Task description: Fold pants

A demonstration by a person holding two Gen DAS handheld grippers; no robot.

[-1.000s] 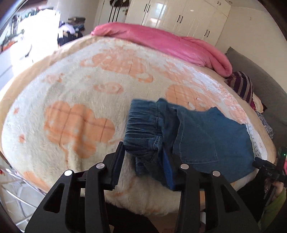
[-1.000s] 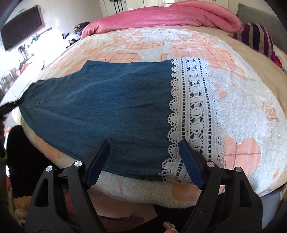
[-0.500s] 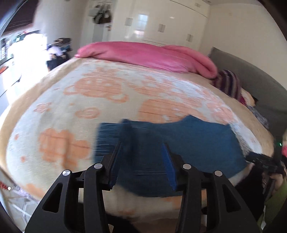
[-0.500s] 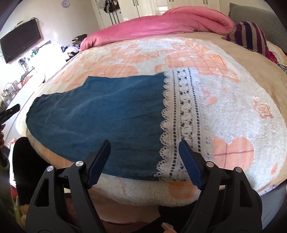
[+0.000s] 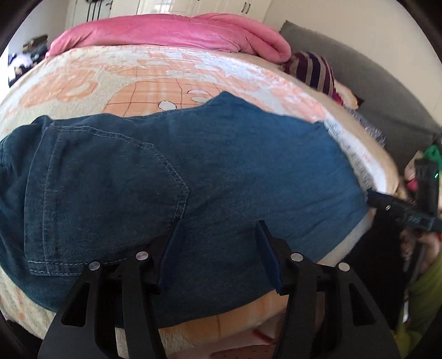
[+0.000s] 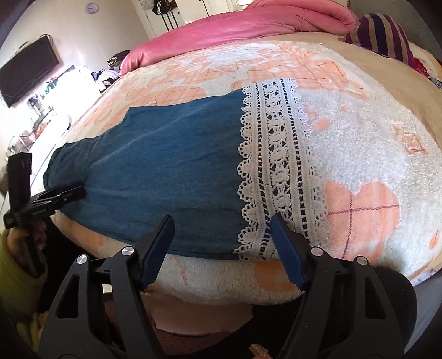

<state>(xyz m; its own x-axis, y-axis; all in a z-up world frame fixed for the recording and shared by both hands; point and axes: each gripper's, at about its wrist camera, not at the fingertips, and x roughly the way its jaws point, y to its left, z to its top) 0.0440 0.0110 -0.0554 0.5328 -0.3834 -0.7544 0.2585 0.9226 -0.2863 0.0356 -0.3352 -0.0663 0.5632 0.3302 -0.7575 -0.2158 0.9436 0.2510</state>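
**Denim pants flat on the bed, both tongs spread wide**

Pants point(image 5: 193, 171) lying flat near the 6 o'clock edge of the fuzzy peach blanket point(image 5: 154, 69). Left gripper point(image 5: 218, 243) gaping open over the denim, holding nothing. Right gripper point(image 6: 222, 234) same deal, pads apart above the hem.

Only from the left wrist: stitched back pocket point(image 5: 105, 198) at 9 o'clock. Only from the right wrist: white lace trim point(image 6: 276, 171) at 1 o'clock, wall TV point(image 6: 27, 71) at 10. Pink duvet point(image 6: 248, 24) bunched at 12 o'clock. No containers anywhere.

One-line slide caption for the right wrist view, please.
Right tool open at the near edge of denim pants with a white lace hem, spread on a fleece blanket.
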